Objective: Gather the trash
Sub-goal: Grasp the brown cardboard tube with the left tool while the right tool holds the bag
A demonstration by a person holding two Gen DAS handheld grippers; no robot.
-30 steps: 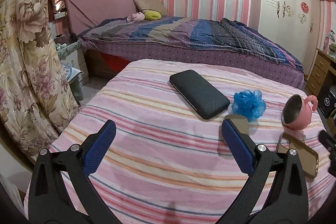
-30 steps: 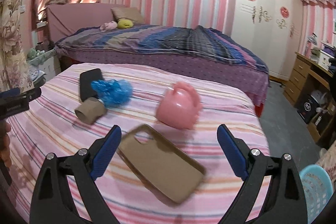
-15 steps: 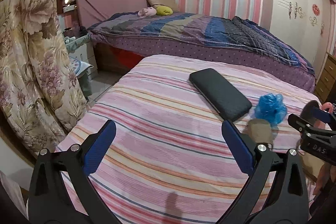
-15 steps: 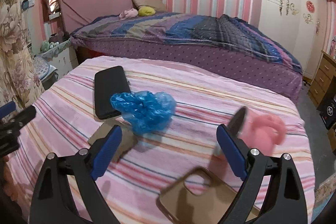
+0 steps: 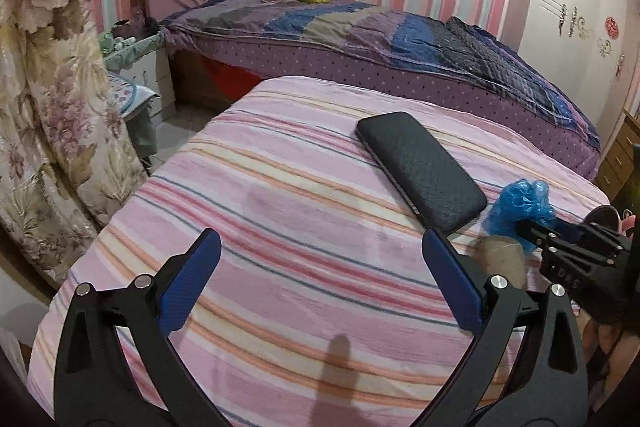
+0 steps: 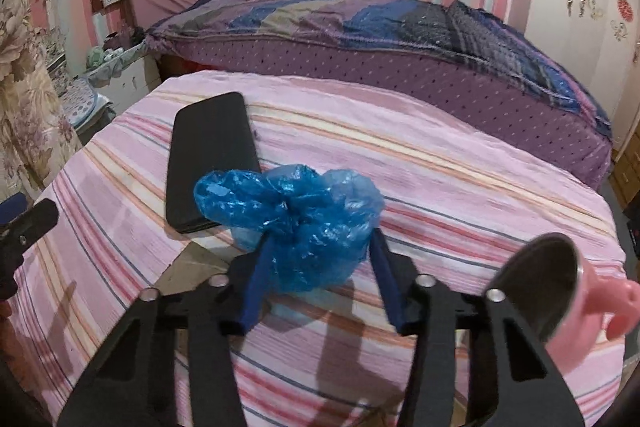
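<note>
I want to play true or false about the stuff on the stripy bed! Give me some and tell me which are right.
1. The blue plastic bag sits between the right gripper's jaws. True; the jaws are closing on it.
2. The left gripper holds the black case. False; its jaws are open with nothing between them.
3. The pink cup stands upright. False; it lies on its side.
4. The black case lies on the striped blanket. True.
5. The cardboard tube is on the purple bed. False; it lies on the striped blanket by the bag.
</note>
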